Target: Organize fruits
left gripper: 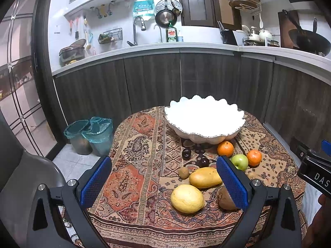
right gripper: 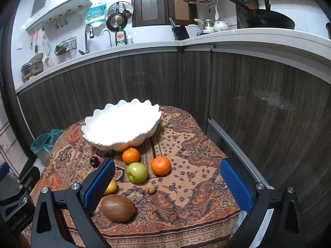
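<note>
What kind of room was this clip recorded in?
Most likely a home kitchen: a countertop with a sink faucet and dish soap bottle, a wok on the counter, and a cloth-covered table with fruit.

Bowl (left gripper: 204, 116) at the far side of the table (left gripper: 128, 186); two oranges (left gripper: 225, 148) (left gripper: 254, 157) before it, apple (left gripper: 239, 162) between them, nearer; mango (left gripper: 204, 177) left of the apple; lemon (left gripper: 187, 198) nearest, beside a kiwi (right gripper: 118, 207).

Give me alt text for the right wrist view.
The open right gripper hovers over a patterned tablecloth with an empty white bowl behind two oranges, a green apple and a brown fruit.
</note>
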A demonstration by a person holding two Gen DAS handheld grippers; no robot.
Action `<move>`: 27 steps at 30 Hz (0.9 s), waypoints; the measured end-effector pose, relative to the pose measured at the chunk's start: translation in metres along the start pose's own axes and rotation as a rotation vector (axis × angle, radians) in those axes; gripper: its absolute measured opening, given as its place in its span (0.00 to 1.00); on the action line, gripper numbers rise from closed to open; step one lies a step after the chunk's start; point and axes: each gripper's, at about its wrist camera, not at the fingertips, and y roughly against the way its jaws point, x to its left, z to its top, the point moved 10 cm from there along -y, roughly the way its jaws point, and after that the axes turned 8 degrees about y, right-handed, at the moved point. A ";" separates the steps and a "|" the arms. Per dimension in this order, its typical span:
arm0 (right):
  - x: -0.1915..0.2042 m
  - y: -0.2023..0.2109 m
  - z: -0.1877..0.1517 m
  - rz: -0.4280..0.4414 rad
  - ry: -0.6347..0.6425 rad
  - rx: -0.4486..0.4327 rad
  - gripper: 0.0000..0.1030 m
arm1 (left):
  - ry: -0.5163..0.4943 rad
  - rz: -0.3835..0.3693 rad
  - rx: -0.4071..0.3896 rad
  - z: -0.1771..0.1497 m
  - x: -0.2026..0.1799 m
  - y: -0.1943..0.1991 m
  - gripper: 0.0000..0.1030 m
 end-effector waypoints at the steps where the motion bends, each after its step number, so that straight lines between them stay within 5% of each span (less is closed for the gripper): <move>1: 0.000 0.000 0.000 0.000 0.000 0.000 1.00 | 0.001 0.000 0.000 0.000 0.000 0.000 1.00; 27: 0.005 -0.004 -0.003 0.021 0.005 0.026 1.00 | -0.006 -0.005 0.009 -0.005 -0.003 -0.002 1.00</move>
